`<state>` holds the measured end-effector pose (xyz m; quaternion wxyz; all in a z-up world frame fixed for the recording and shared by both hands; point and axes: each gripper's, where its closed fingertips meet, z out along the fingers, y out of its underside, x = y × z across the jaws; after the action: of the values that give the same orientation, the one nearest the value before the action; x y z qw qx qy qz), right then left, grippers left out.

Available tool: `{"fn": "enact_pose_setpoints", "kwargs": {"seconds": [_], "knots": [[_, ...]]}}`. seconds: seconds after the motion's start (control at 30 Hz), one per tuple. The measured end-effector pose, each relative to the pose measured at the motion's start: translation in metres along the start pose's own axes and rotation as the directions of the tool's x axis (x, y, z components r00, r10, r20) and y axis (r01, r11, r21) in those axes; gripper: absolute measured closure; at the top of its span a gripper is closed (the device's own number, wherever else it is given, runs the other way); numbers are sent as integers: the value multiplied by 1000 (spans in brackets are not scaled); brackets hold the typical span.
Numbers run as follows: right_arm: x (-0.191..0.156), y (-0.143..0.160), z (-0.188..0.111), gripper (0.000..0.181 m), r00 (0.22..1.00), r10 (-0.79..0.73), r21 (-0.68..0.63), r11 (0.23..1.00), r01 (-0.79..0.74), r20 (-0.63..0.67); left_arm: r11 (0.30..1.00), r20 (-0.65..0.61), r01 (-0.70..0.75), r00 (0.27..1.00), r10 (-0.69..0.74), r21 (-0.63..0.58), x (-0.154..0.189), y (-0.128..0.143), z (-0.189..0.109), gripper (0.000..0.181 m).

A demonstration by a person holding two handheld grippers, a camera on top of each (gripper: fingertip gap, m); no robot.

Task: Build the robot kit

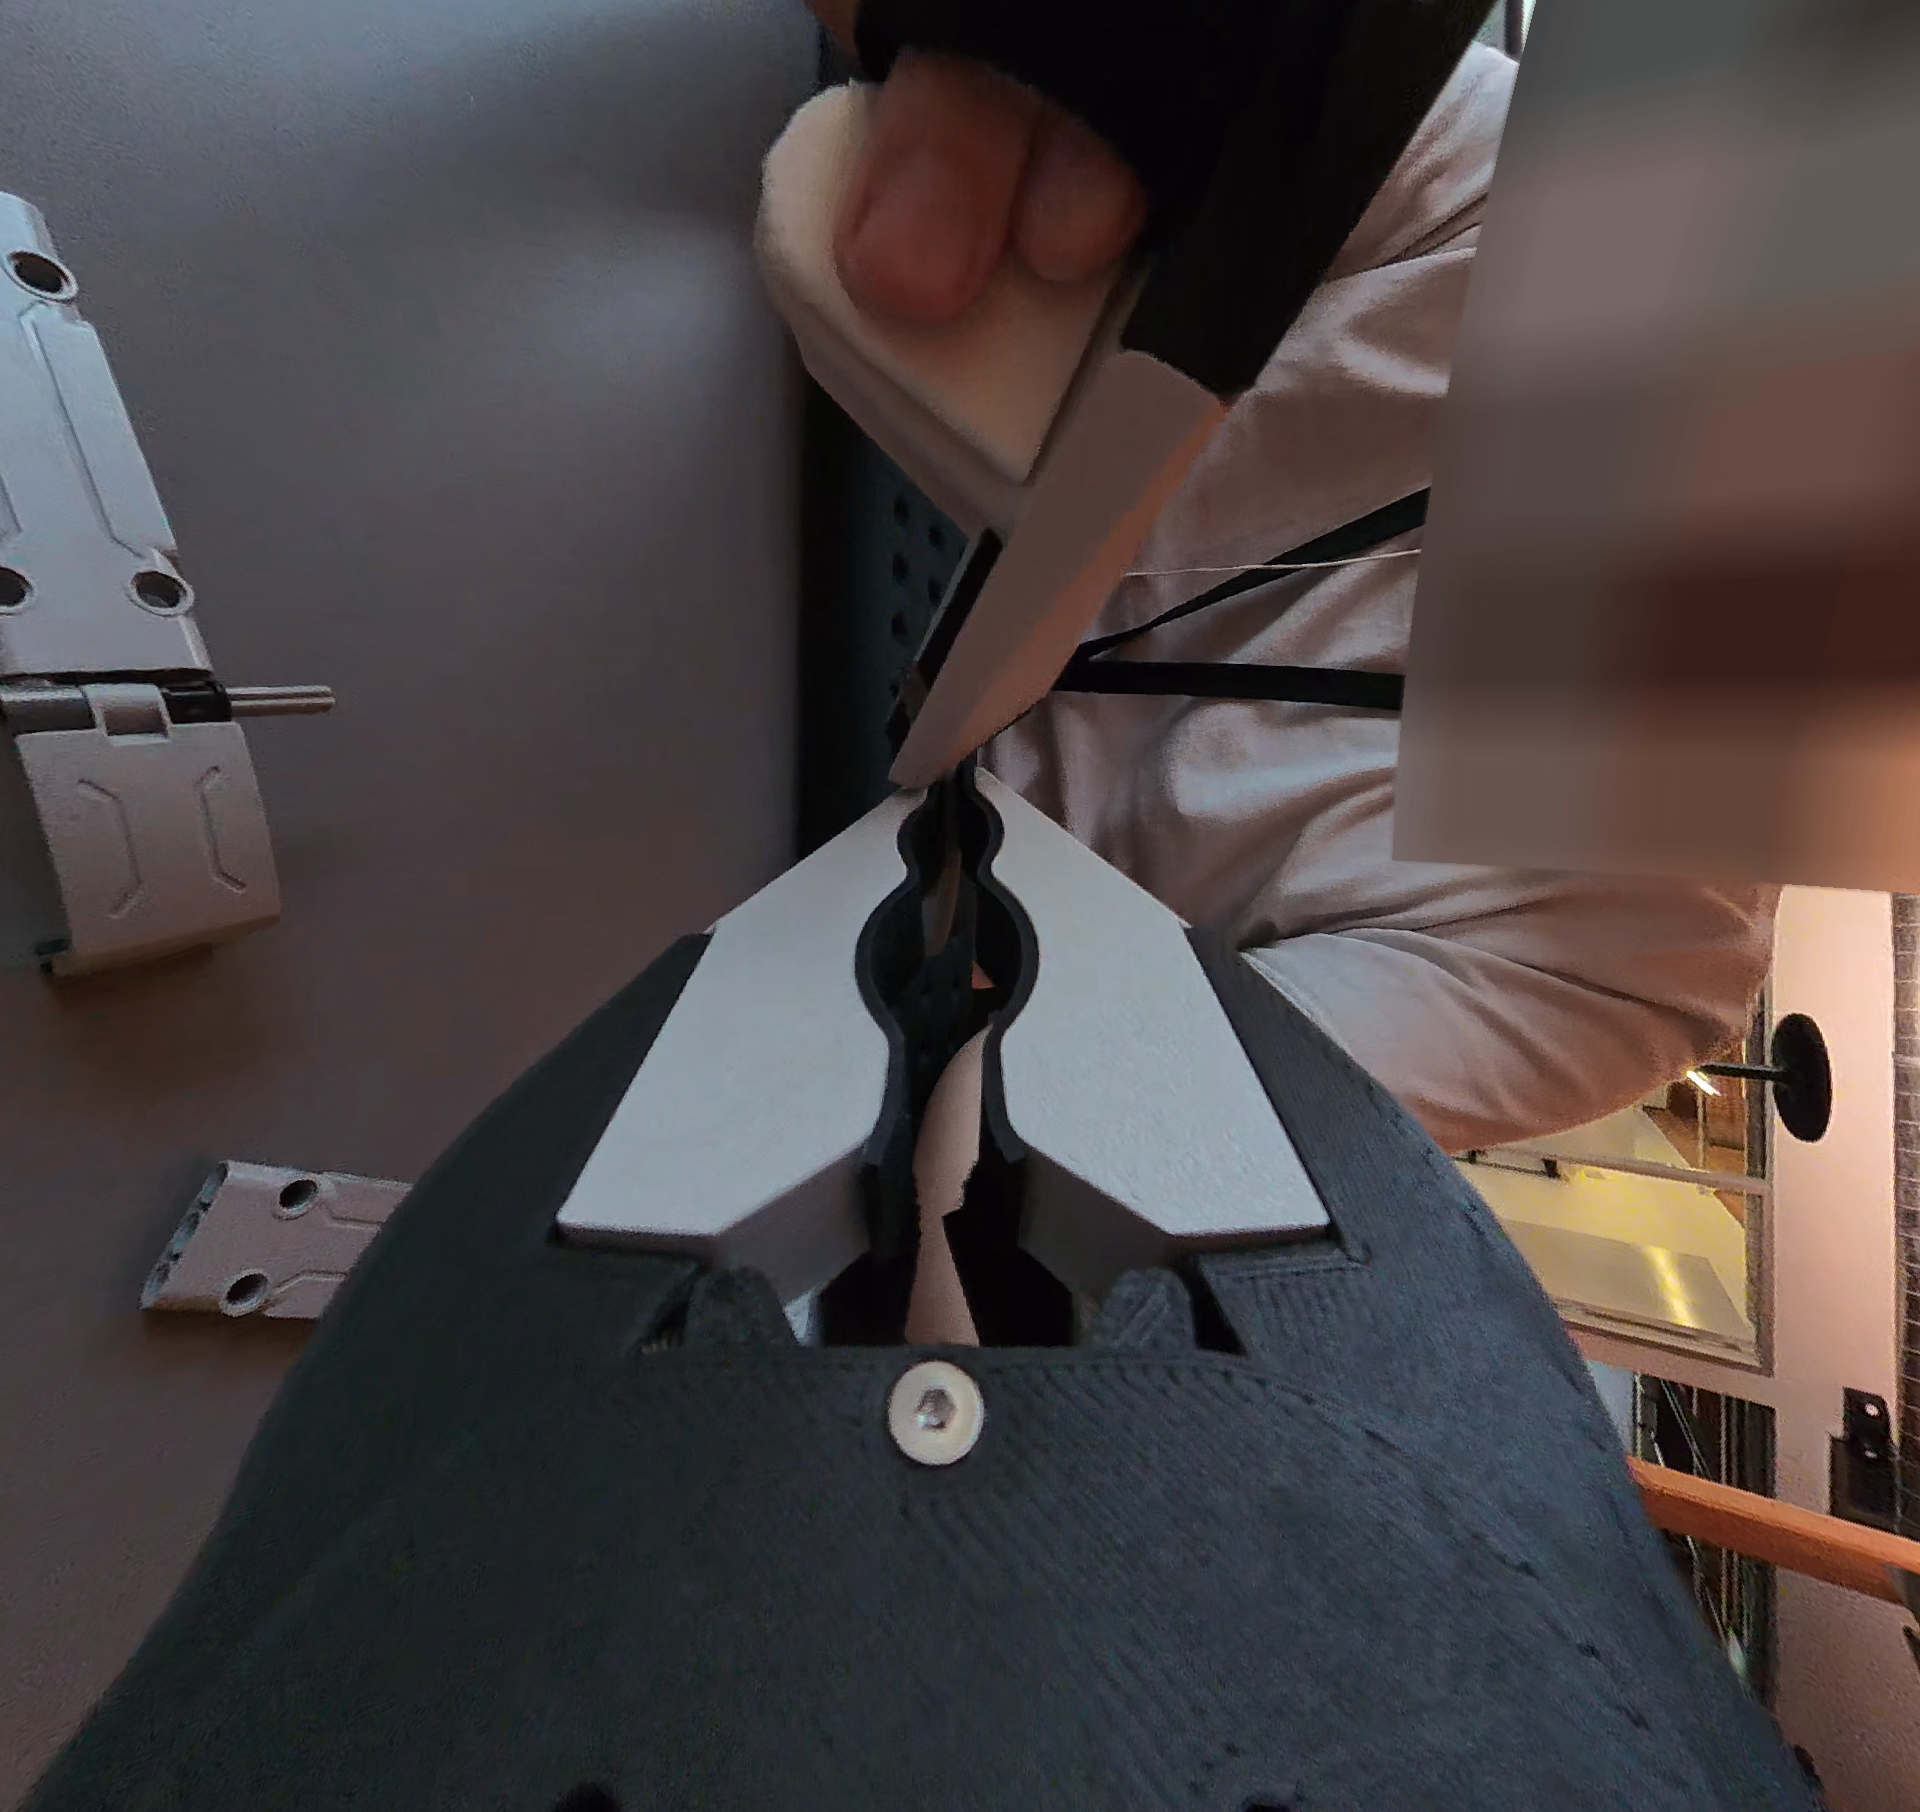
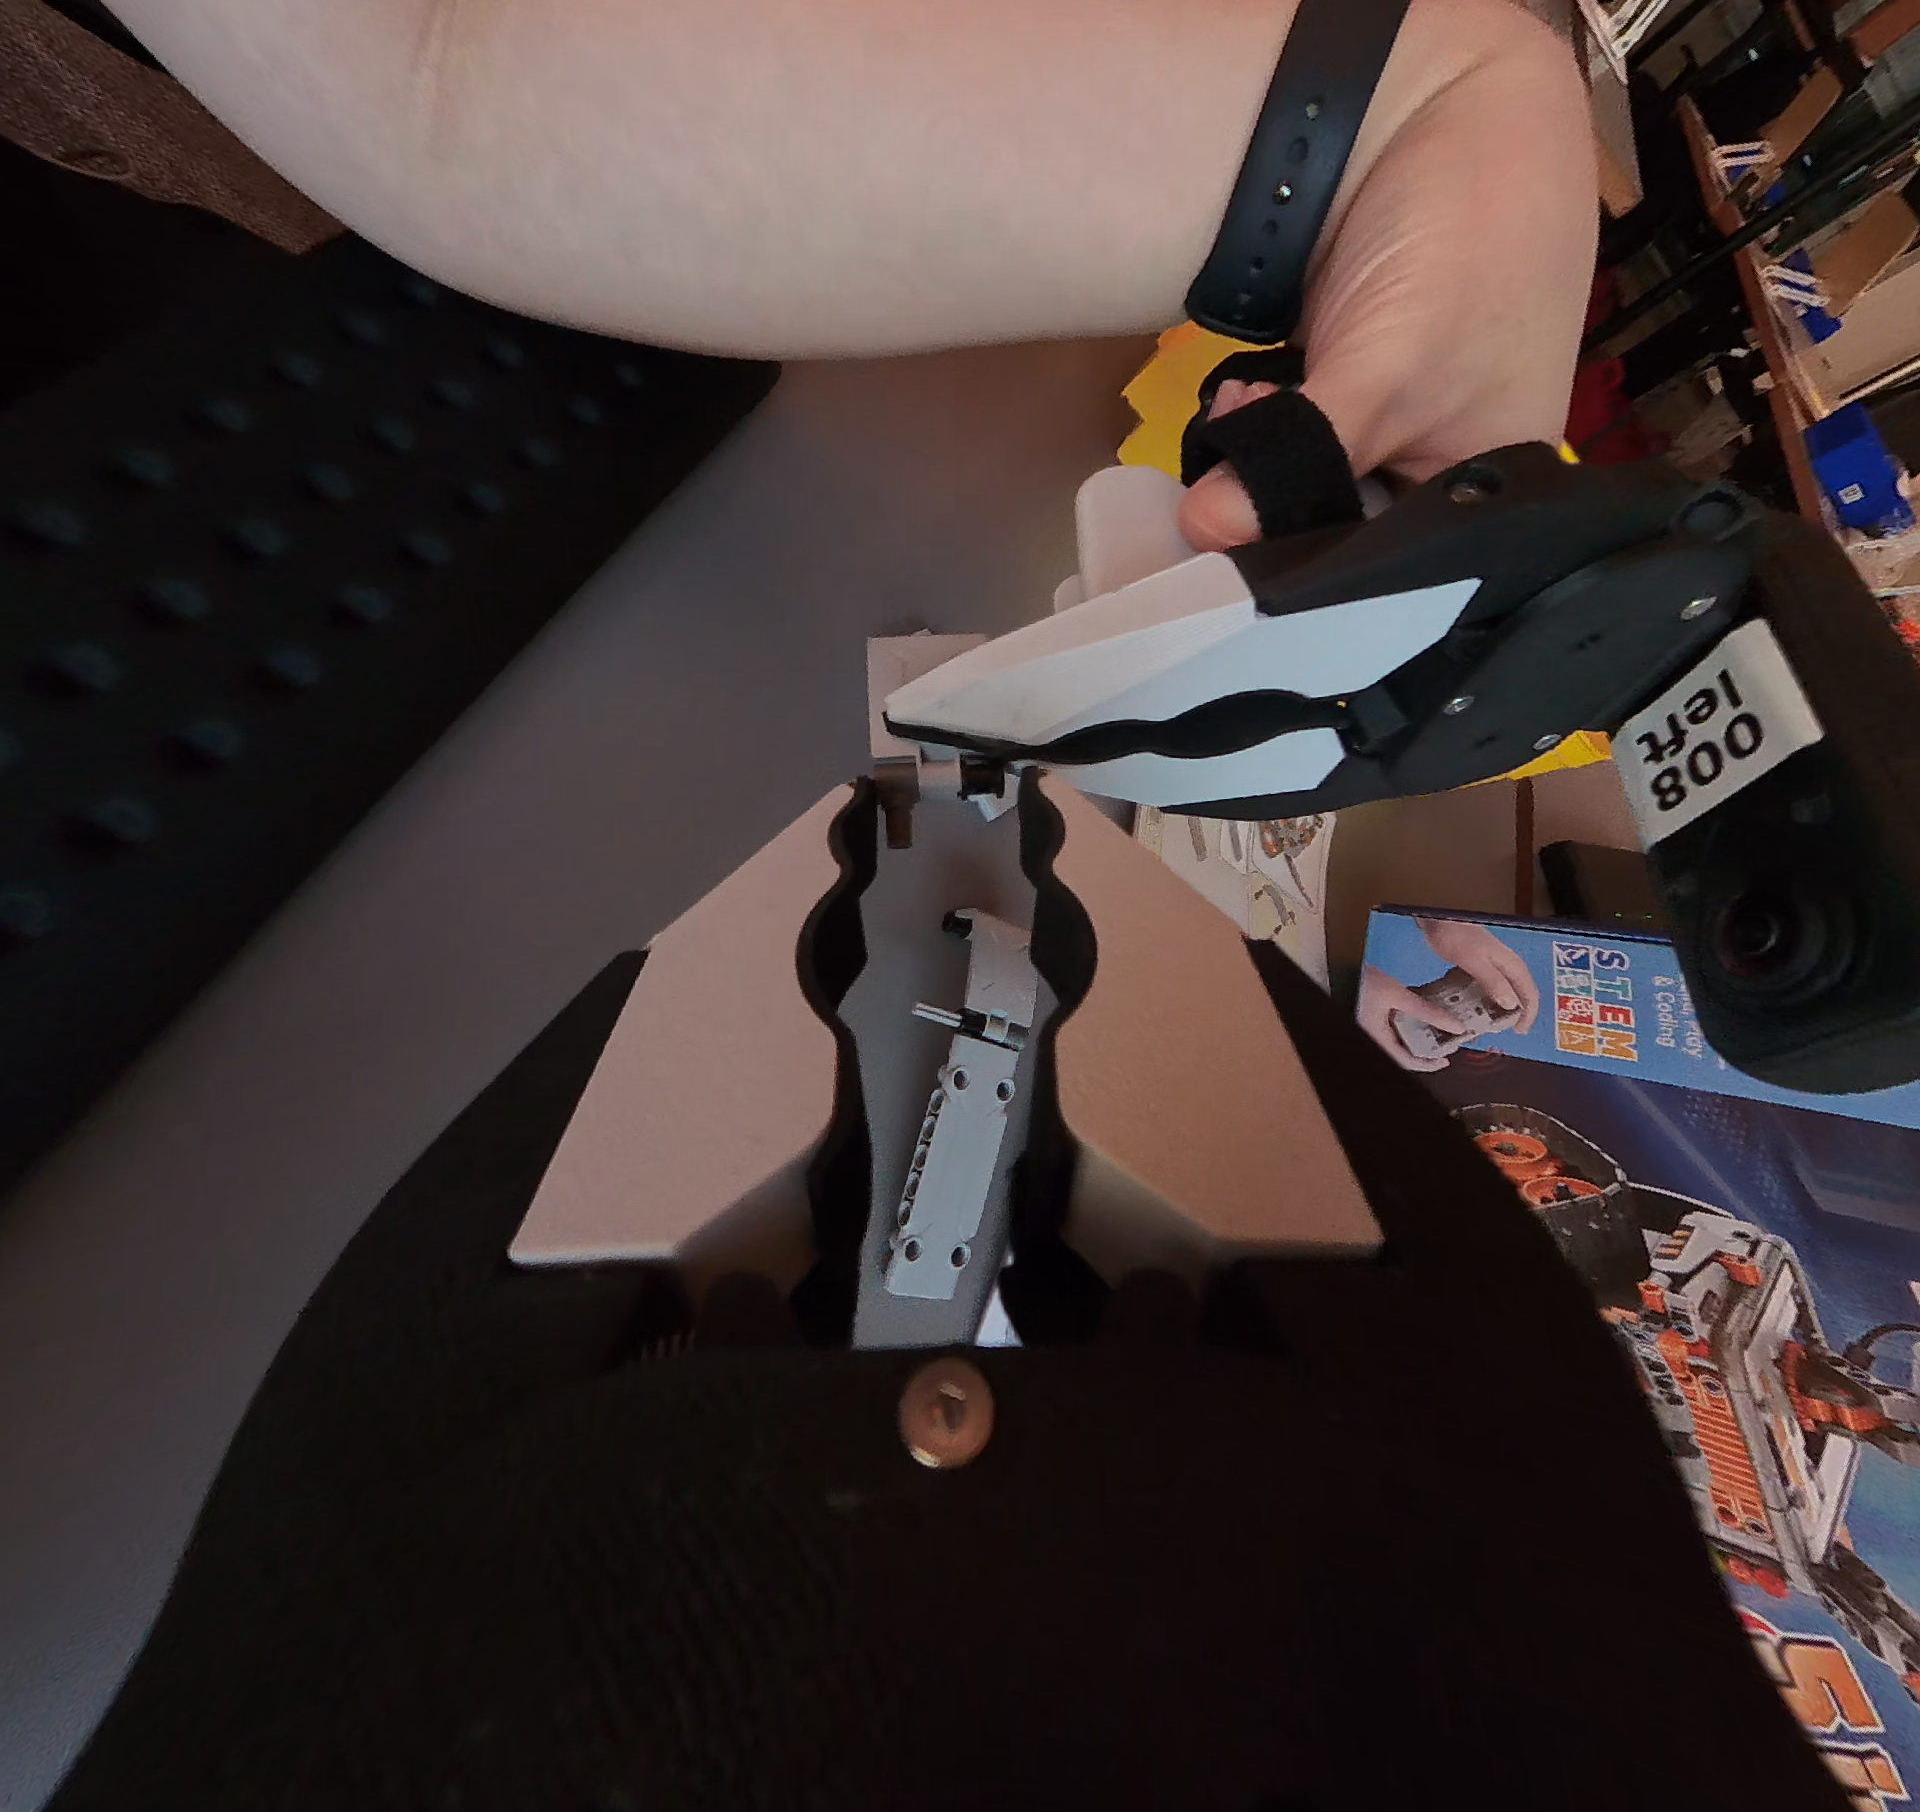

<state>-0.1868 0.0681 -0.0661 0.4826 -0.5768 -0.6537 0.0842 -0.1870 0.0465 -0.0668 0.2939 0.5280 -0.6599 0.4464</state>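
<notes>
My left gripper (image 1: 951,798) is shut on a thin grey building piece seen edge-on between its pads. In the right wrist view the left gripper (image 2: 896,725) comes in from the right, and that grey piece (image 2: 902,684) sticks out past its tip. My right gripper (image 2: 943,794) has its fingertips on either side of the piece's lower end, where a black connector (image 2: 977,780) and a brownish pin (image 2: 896,815) sit. Its jaws are partly closed and seem to pinch that end. In the left wrist view the right gripper's white finger (image 1: 1049,588) reaches down to my left fingertips.
A grey hinged panel with a pin (image 1: 114,619) and a smaller grey panel (image 1: 281,1232) lie on the grey table (image 1: 468,412). One panel also shows between my right fingers (image 2: 961,1149). A printed toy box (image 2: 1662,1243) lies at the right, and a dark studded mat (image 2: 260,567) at the left. Left and right tips are no more than a few centimetres apart.
</notes>
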Motion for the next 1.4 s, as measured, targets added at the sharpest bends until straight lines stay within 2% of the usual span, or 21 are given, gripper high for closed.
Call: {"fn": "enact_pose_setpoints", "kwargs": {"seconds": [0.3,0.37,0.5,0.57,0.67,0.73,0.83,0.9,0.97,1.0,1.03,1.1,1.2,1.27,1.4], "knots": [[1,-2,1,158,1000,-6,-8,1000,6,-9,1000,-39,13,999,-13,-5,4,2,-1,178],[11,-4,-3,158,998,-8,8,1000,8,-69,998,-74,11,997,-7,66,12,-4,-11,167],[45,-15,-28,158,971,54,91,995,-34,-232,947,-70,-122,986,149,297,40,-28,-43,157],[61,-17,-45,158,952,123,135,987,-88,-281,897,5,-179,981,193,404,47,-40,-63,157],[76,-11,-63,158,918,301,215,944,-249,-259,796,243,-301,949,199,525,45,-55,-99,158],[83,-5,-69,158,879,419,272,894,-356,-225,694,407,-483,866,290,534,59,-60,-116,161],[90,-2,-71,158,818,556,357,802,-479,-149,525,664,-754,629,404,394,77,-62,-122,156],[92,1,-70,158,789,603,377,763,-525,-122,462,830,-847,442,339,263,69,-64,-129,146],[92,3,-68,158,783,612,383,753,-535,-110,425,912,-896,276,303,129,63,-65,-131,142],[92,3,-68,158,781,614,384,752,-536,-111,438,920,-894,247,304,95,60,-67,-128,136],[92,4,-67,158,780,615,379,752,-539,-112,467,915,-879,259,308,92,57,-68,-124,128],[90,3,-65,158,785,610,375,756,-536,-110,506,878,-857,315,360,100,55,-71,-110,126],[89,0,-65,158,793,599,371,766,-525,-114,558,877,-829,297,378,40,40,-74,-101,136],[88,-1,-65,158,799,589,368,774,-515,-121,603,868,-797,305,393,7,29,-72,-95,143],[86,-1,-62,158,812,570,357,790,-499,-126,646,849,-763,332,410,-14,20,-69,-88,156]]}}
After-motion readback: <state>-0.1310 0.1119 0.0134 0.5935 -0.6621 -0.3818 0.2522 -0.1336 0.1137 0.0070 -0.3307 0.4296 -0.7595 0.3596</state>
